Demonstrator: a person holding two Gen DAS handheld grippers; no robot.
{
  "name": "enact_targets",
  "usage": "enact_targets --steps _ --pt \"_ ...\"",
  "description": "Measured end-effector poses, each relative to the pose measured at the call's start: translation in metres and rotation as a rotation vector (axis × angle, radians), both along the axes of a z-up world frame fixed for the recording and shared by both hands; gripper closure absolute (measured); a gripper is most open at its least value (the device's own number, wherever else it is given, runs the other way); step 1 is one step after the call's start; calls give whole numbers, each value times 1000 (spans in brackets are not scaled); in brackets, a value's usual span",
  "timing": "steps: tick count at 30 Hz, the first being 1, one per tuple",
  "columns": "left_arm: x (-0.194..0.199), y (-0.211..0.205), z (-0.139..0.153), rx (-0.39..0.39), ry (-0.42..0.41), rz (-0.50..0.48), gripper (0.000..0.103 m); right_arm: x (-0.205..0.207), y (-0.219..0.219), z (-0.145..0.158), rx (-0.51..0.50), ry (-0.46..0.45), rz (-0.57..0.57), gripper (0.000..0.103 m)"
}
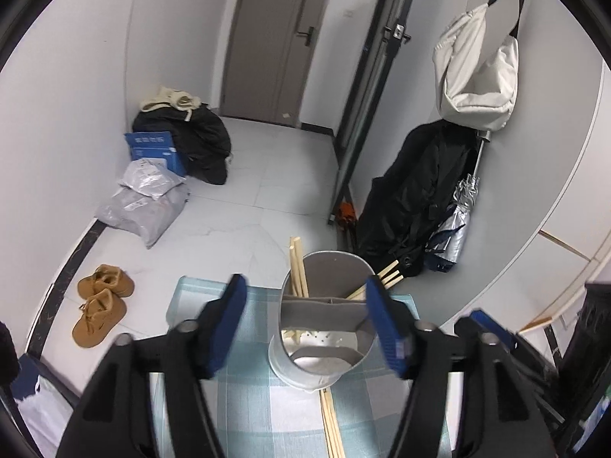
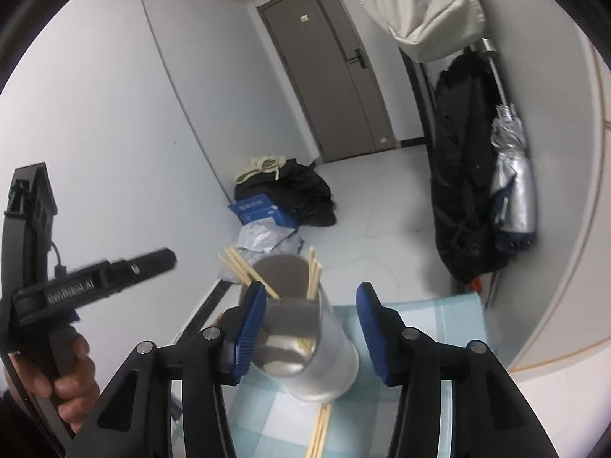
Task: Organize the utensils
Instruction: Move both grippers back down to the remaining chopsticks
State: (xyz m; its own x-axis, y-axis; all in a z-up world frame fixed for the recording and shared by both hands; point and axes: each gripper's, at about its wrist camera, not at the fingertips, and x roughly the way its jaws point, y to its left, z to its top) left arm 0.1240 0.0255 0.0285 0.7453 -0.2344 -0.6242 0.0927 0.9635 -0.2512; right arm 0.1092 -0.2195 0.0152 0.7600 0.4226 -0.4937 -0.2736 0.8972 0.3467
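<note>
A grey round utensil holder with inner dividers stands on a blue checked tablecloth. Wooden chopsticks lean in its far compartments, more of them at the right rim. Several loose chopsticks lie on the cloth in front of it. My left gripper is open, and its fingers straddle the holder without pressing on it. In the right wrist view my right gripper is open too, around the holder, with its left pad at the rim. Loose chopsticks lie below.
The cloth's far edge drops to a tiled floor with brown shoes, grey parcels and a blue box. A black coat, an umbrella and a white bag hang at the right wall. A hand holds the left gripper.
</note>
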Motion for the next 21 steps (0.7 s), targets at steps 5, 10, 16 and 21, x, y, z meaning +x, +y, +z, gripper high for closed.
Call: enact_targets --steps 5,10,16,21 --pt "-26 -3 2 -3 -30 3 36 -29 -7 -7 -28 2 -17 53" --pt "-48 -6 -5 14 -58 24 21 -59 -12 -12 -27 -9 -36 47" --pt "-68 -14 -24 51 -64 23 20 -83 -17 -24 -33 -11 -46 42" --pt "-81 -14 -40 50 -59 66 12 -94 -18 -35 -48 -19 -52 34"
